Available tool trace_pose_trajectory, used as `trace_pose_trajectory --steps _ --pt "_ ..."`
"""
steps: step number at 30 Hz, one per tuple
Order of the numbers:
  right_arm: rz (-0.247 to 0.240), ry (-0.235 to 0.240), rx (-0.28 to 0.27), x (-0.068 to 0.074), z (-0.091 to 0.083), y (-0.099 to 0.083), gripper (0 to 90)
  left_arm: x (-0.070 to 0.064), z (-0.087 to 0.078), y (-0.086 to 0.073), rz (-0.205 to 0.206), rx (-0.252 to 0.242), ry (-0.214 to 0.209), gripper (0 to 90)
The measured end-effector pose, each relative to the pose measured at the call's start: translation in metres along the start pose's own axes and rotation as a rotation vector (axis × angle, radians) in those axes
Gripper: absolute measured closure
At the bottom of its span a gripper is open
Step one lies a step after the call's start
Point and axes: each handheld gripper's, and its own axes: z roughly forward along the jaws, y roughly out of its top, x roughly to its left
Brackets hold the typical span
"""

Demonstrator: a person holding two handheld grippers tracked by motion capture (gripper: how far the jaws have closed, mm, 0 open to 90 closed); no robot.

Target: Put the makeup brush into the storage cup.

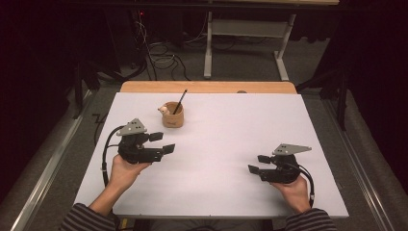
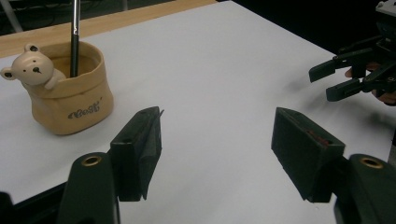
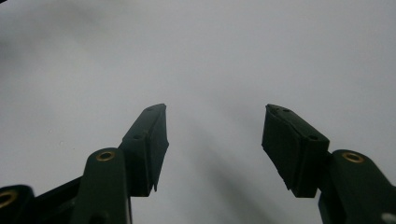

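A tan bear-faced cup stands on the white table top at the back left, with a dark pen upright in it. In the left gripper view the cup and pen sit at the upper left. My left gripper is open, a little in front of and left of the cup, its jaws pointing right with nothing between them. My right gripper is open near the front right, jaws pointing left over bare table. It shows far off at the right edge as the right gripper.
A wooden strip runs along the table's far edge. Beyond it stand a white table frame and loose cables on the floor. Striped sleeves come in at the bottom.
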Motion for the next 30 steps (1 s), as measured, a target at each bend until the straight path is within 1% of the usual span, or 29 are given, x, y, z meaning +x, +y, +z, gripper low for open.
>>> trace_pose_trajectory --steps 16,30 --pt "0.001 0.000 0.000 0.000 0.000 0.000 42.0 -0.002 0.002 -0.013 -0.015 -0.005 0.009 33.8" --pt "-0.001 0.002 0.001 0.000 0.000 0.000 41.9 -0.004 0.005 -0.020 -0.011 0.002 0.024 33.8"
